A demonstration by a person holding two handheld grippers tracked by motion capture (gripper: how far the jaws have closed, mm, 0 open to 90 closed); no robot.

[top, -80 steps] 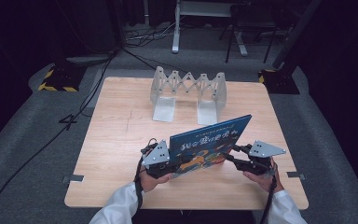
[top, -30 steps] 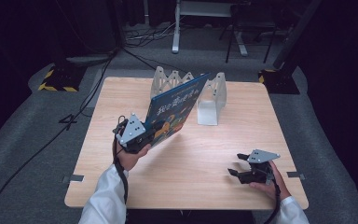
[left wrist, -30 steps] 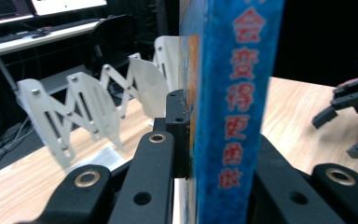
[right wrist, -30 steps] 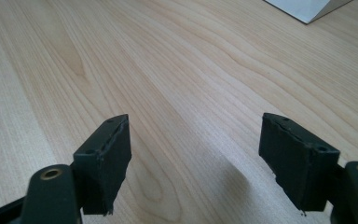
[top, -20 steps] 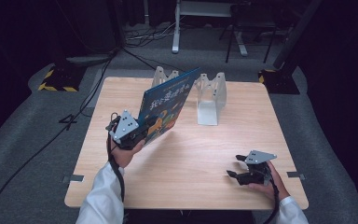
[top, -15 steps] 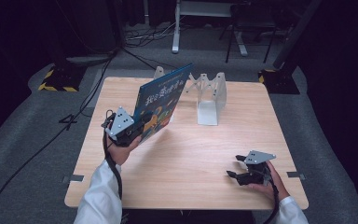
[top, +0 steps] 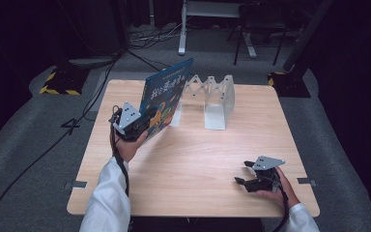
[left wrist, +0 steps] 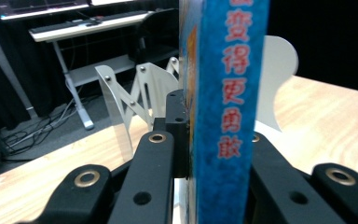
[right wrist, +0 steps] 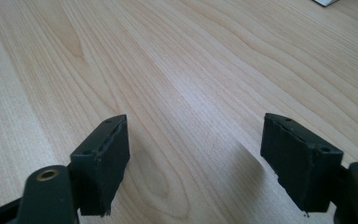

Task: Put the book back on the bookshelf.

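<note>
Your left claw (top: pixel 142 126) clamps the lower edge of the blue picture book (top: pixel 166 99), holding it tilted above the left side of the desk (top: pixel 193 159); in the left gripper view its spine (left wrist: pixel 226 93) stands upright between the jaws. Just behind the book, the white accordion-style rack (top: pixel 212 94) stands near the desk's far edge. Your right claw (top: pixel 241 174) rests low over the near right corner, jaws spread wide over bare wood, well apart from the book.

A pale wooden tabletop (top: pixel 193 159) with rounded corners stands on grey floor. A white accordion-style book rack (top: pixel 211 99) sits on it near the far edge, about midway between the far corners, its flat feet resting on the wood.
</note>
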